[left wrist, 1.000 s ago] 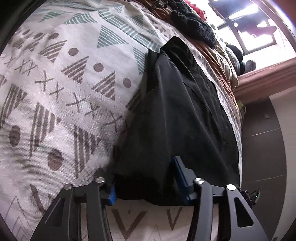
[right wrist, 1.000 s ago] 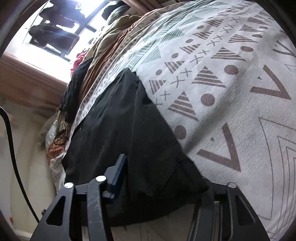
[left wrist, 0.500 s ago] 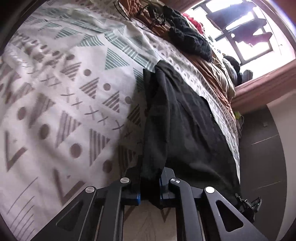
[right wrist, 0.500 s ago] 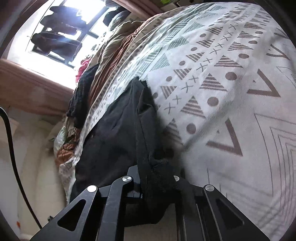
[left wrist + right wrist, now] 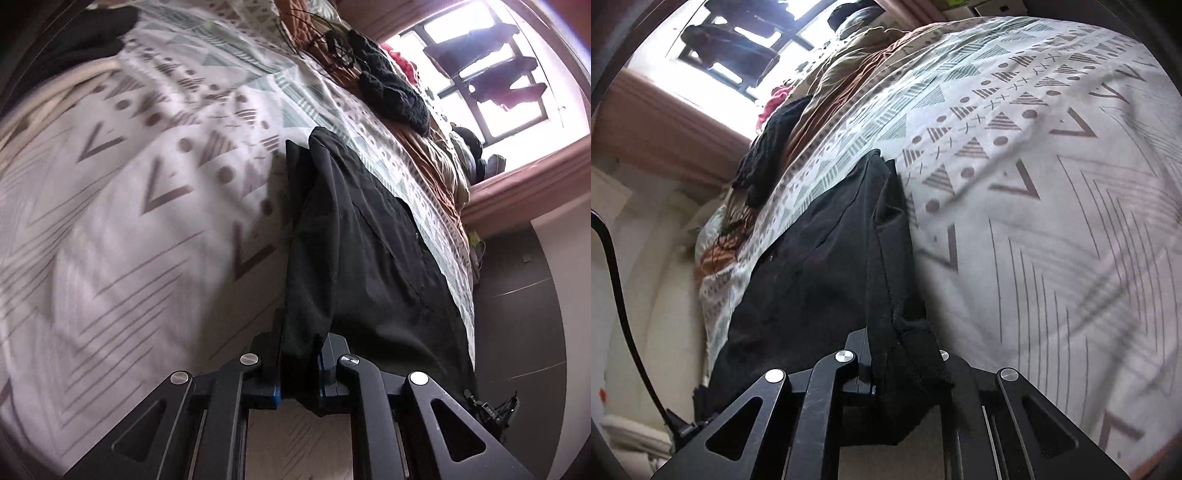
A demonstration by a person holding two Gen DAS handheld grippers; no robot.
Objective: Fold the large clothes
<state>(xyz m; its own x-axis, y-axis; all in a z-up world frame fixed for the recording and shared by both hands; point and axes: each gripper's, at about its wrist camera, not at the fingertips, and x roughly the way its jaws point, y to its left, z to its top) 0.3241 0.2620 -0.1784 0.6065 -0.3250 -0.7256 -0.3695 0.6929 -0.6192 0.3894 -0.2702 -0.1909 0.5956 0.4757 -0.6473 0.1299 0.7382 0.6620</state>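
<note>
1. Left wrist view: the left gripper (image 5: 298, 373) is clenched on a bunched edge of the large black fabric garment (image 5: 362, 258), which stretches away from the fingers in a long band across the white bedspread printed with grey and green triangles, dots and chevrons (image 5: 129, 206). The cover is blurred on the left side. At the far end lie a black knitted garment (image 5: 395, 92) and rumpled brown bedding (image 5: 436, 155), below a bright window with dark clothes hanging in it (image 5: 491, 70). A dark grey panelled wall (image 5: 524, 306) runs along the right.

2. Right wrist view: the right gripper (image 5: 905, 373) is clamped on another gathered edge of the same black garment (image 5: 820, 266) (a seam shows by the fingers). The rest lies along the bed's left side on the patterned cover (image 5: 1052, 221). A pale wall (image 5: 646, 229) and a black cable (image 5: 617, 280) sit at left, the window (image 5: 738, 48) at top.
</note>
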